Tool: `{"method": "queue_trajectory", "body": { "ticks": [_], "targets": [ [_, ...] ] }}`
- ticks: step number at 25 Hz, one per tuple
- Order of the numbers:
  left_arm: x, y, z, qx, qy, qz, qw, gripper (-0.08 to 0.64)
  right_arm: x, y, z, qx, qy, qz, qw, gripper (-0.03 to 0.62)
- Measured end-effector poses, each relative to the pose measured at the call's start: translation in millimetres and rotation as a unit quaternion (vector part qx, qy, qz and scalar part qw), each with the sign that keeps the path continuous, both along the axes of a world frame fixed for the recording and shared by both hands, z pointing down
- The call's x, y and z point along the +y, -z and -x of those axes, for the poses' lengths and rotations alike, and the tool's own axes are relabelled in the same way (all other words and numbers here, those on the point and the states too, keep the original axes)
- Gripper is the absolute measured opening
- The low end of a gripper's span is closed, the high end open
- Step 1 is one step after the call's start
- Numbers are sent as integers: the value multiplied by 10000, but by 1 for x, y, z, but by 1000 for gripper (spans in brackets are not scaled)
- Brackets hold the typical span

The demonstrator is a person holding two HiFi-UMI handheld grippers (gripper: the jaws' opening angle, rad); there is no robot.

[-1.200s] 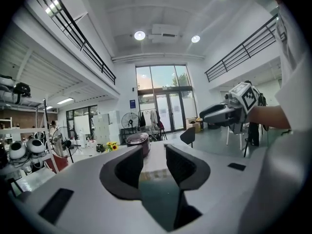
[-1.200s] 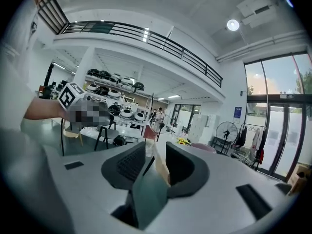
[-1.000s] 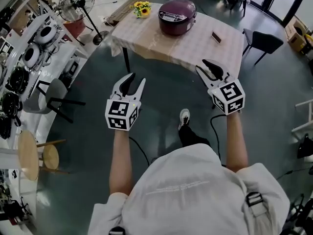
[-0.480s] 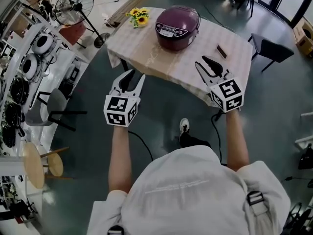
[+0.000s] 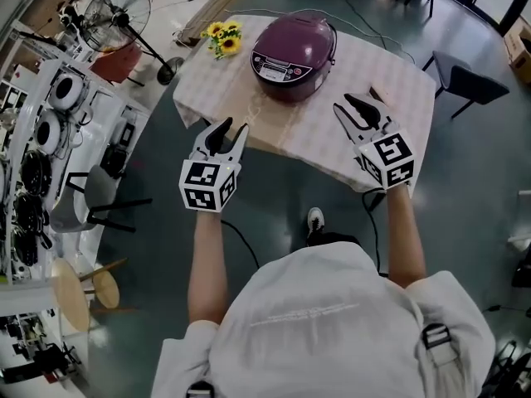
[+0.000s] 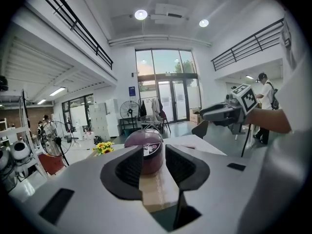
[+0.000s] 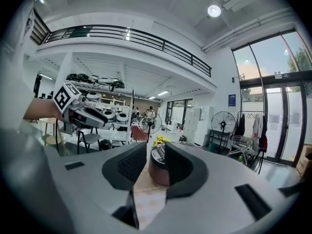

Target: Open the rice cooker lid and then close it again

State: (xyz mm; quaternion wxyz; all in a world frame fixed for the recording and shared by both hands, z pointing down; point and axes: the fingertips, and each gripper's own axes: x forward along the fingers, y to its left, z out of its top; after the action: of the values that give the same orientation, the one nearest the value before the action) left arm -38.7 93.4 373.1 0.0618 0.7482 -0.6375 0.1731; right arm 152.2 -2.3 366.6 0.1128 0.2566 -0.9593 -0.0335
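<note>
Only the head view shows rice cooker (image 5: 294, 46) and shoe (image 5: 315, 219) together

Pale short-sleeved shirt (image 5: 307, 322); white left tool (image 5: 233, 128) and right tool (image 5: 347, 103), black pads (image 6: 127, 168), black-and-white marker cubes (image 5: 205, 187).

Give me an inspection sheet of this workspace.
Surface: table under a checked cloth.
Job's things: purple rice cooker on the table, lid closed.
Clutter: sunflowers at the table's far left corner.
Grippers: left hand-held gripper open, empty; right hand-held gripper jaws apart, just closed a little, empty; both short of the cooker.
Cables: cable trails from the left hand-held gripper to the floor.
Surroundings: standing fan, dark chair, shelves of appliances.
</note>
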Motion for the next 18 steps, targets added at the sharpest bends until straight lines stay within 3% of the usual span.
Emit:
{"method": "queue_trajectory", "body": {
  "ticks": [9, 18],
  "targets": [
    [-69, -18, 1, -96, -182, 252, 9995, 150, -64, -27, 2, -58, -48, 284, 9996, 121],
    [-110, -28, 8, -372, -454, 549, 9968, 135, -90, -46, 14, -49, -85, 538, 9985, 112]
  ]
}}
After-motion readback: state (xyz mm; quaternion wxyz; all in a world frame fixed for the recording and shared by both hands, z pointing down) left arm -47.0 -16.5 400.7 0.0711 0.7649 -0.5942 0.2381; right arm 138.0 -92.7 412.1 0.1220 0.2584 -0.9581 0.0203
